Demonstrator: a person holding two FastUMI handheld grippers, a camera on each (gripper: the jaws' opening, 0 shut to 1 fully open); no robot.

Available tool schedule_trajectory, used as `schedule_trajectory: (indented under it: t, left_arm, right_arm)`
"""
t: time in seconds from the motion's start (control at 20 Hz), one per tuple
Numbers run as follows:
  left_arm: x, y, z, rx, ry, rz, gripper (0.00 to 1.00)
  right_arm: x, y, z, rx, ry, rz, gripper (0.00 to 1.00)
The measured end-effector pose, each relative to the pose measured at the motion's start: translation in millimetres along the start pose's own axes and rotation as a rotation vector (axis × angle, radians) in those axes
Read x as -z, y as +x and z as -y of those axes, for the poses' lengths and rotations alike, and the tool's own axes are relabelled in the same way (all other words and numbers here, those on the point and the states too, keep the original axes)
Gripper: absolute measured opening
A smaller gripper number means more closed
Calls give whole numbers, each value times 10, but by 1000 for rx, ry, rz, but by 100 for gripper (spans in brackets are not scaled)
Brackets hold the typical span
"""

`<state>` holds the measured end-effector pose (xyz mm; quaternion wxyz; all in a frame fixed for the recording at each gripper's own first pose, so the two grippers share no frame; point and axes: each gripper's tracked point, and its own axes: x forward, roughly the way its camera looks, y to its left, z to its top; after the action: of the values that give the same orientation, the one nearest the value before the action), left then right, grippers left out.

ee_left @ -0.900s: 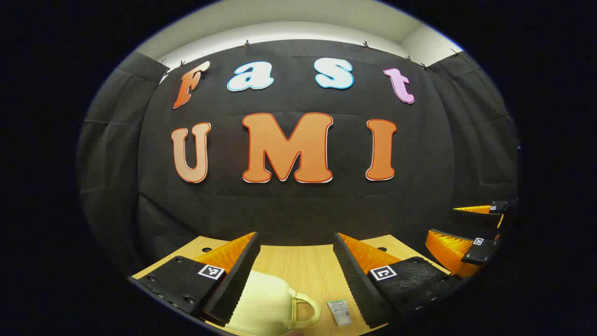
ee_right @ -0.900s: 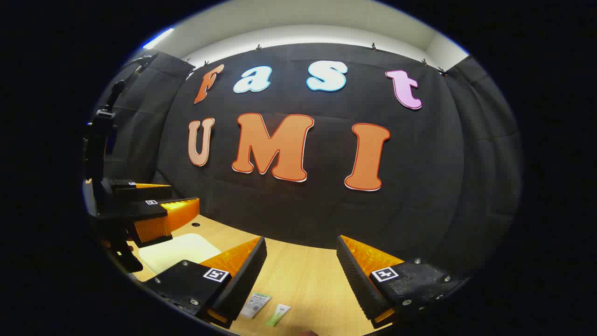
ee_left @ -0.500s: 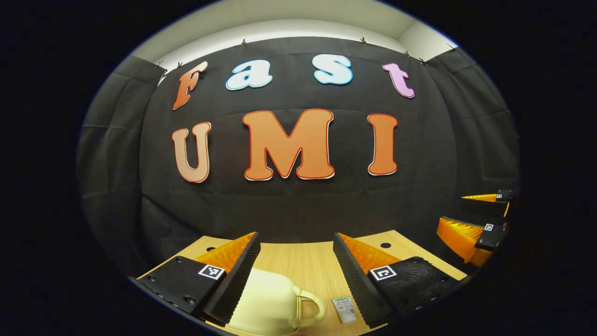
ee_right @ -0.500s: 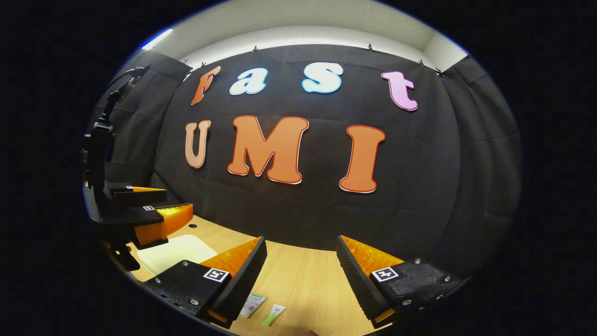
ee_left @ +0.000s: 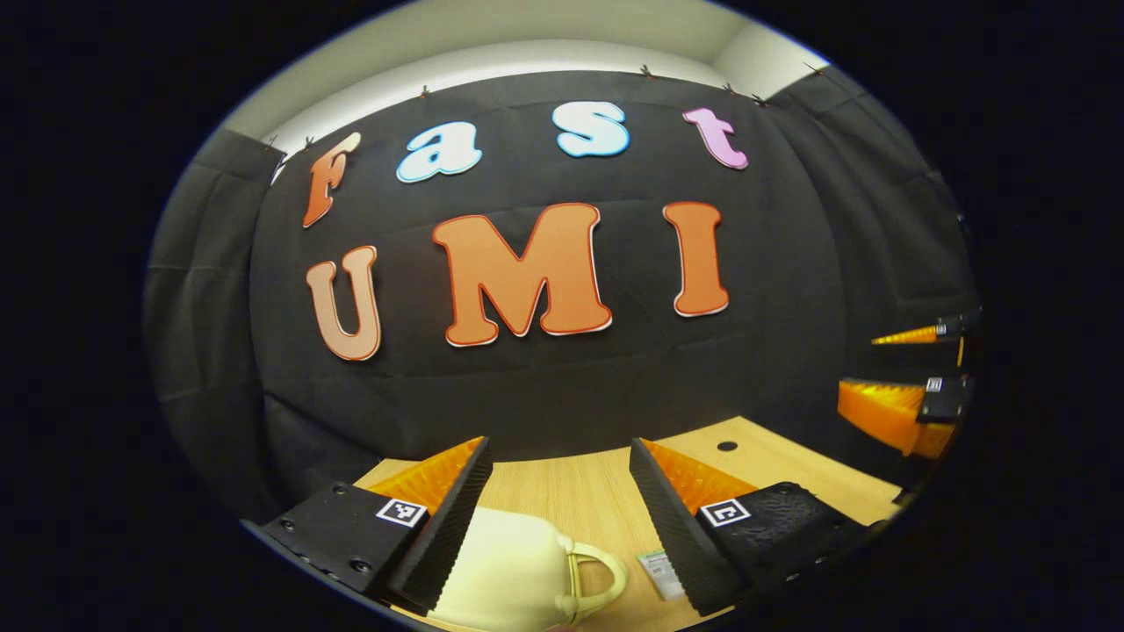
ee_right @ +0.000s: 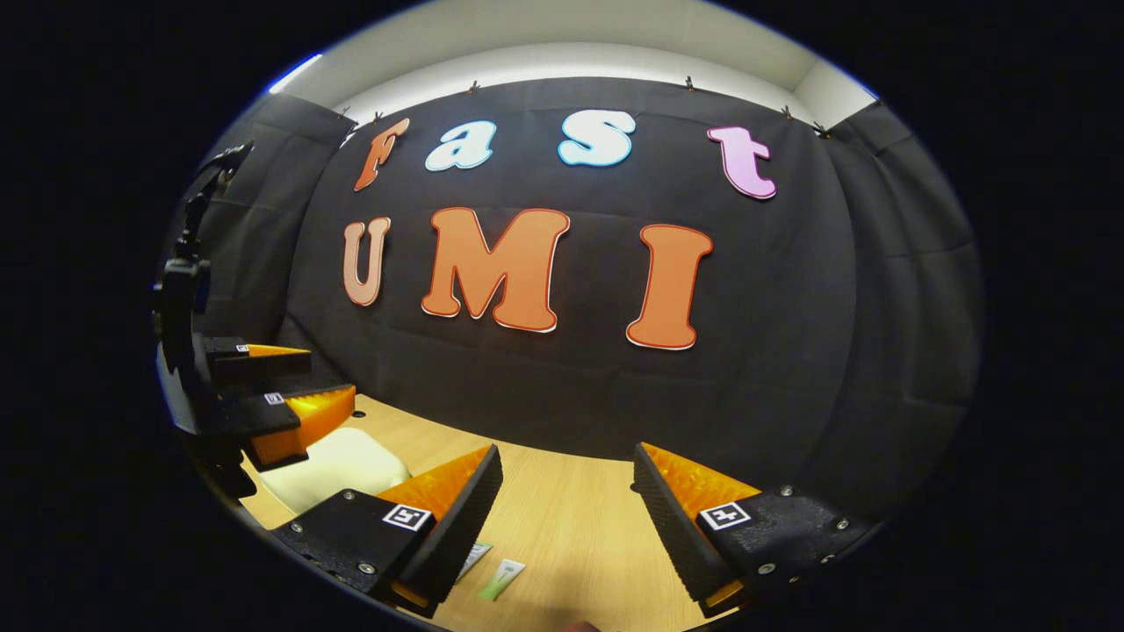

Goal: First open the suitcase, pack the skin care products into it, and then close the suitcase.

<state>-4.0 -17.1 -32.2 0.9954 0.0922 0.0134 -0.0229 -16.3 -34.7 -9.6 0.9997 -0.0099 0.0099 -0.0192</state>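
**Suitcase closed on the table, both grippers spread and holding nothing**

We see the suitcase [ee_left: 509,570] in the left gripper view, low and near, lying on the table [ee_left: 571,491]. It is a small pale cream case with a smooth, matte, rounded shell and softly curved corners. A loop handle [ee_left: 597,575] of the same cream colour sticks out on its right side. The lid looks shut.

Right of the handle lies a small flat sachet [ee_left: 660,570], pale with printed text, partly hidden by the finger. In the right gripper view we get two flat packets near the bottom edge: a whitish one [ee_right: 474,557] and a green tube-shaped one [ee_right: 502,579], close beside each other on the table.

Table is light wood-grain laminate with a small dark round hole [ee_left: 726,446] far right.

Left gripper [ee_left: 558,500]: jaws wide apart, nothing between them, hovering above the case. Fingers are wedge-shaped with ribbed inner faces.

Right gripper [ee_right: 566,509]: jaws likewise spread, gripping nothing, above bare table.

The right gripper view also catches the cream shell [ee_right: 329,465] at far left, under the other gripper.
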Motion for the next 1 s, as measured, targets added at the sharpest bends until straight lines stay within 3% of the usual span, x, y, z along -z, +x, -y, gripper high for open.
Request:
schedule_trajectory:
  t: [0.25,0.6,0.75,1.0]
  left_arm:
    - [652,43,312,87,239,-139,97]
    - [1506,97,555,162,474,-313,93]
    - [1888,74,583,191,580,-416,93]
    - [2240,94,650,218,729,-470,94]
  right_arm:
    - [36,-28,277,43,-13,-6,95]
    - [203,-76,642,100,-23,-36,95]
    - [272,-61,710,105,-21,-47,95]
    - [473,-46,719,85,-25,-83,95]
